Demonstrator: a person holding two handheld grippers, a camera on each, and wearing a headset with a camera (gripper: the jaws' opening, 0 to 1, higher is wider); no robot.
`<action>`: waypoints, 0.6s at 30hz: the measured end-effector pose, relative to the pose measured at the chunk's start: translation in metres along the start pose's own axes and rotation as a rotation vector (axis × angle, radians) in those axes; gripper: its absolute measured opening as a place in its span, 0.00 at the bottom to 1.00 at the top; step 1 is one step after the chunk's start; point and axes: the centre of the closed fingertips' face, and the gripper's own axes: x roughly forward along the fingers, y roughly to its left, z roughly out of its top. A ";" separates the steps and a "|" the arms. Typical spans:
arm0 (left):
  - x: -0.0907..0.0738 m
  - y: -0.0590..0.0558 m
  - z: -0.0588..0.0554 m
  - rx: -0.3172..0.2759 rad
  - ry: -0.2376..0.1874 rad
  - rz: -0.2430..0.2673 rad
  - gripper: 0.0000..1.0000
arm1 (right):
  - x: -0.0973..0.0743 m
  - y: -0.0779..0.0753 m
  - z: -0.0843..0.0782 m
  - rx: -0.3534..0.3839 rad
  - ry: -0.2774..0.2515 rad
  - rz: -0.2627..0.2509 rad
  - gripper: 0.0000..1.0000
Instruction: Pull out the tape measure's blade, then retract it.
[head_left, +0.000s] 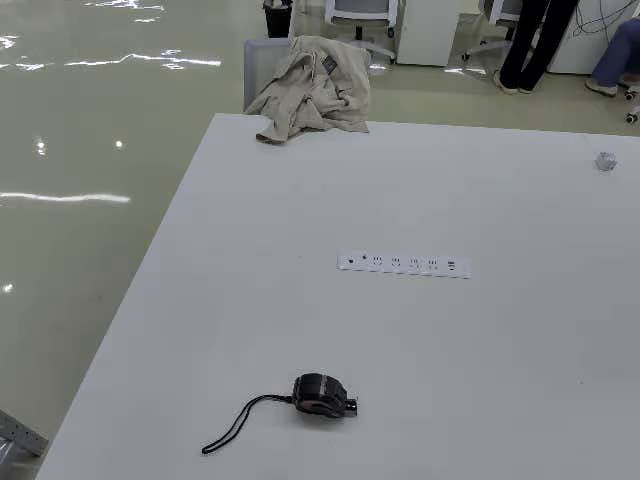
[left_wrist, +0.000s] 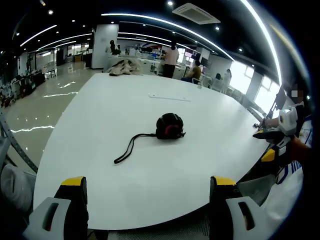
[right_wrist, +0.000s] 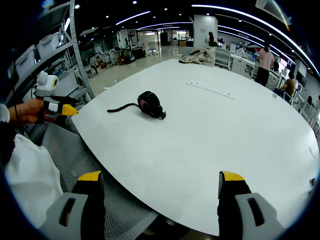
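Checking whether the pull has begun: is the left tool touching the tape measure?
Apart. The left gripper view shows bare table between the open left tool and the tape measure.

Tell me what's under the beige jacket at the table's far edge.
A grey chair back shows beneath the jacket, whose hem lies on the table. The rest of the chair is hidden.

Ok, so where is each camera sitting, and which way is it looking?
Head view: on the person's head, looking forward and down at the white table and the tape measure.
Left gripper view: rides on the left gripper at the table's near edge, looking across it; its open jaws rise from the bottom, with the right gripper at the right.
Right gripper view: rides on the right gripper, looking across the table; a hand holds the left gripper at the left.
Shared: all three see the tape measure and its cord.
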 end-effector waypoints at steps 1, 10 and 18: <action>0.000 0.000 0.000 0.000 0.001 -0.001 1.00 | 0.000 0.000 0.000 0.000 0.000 -0.001 0.98; 0.001 0.001 -0.001 -0.001 0.004 0.003 1.00 | 0.002 0.000 0.001 -0.004 0.001 0.003 0.98; 0.001 0.001 -0.001 -0.001 0.004 0.000 1.00 | 0.001 0.000 0.002 -0.003 0.000 0.002 0.98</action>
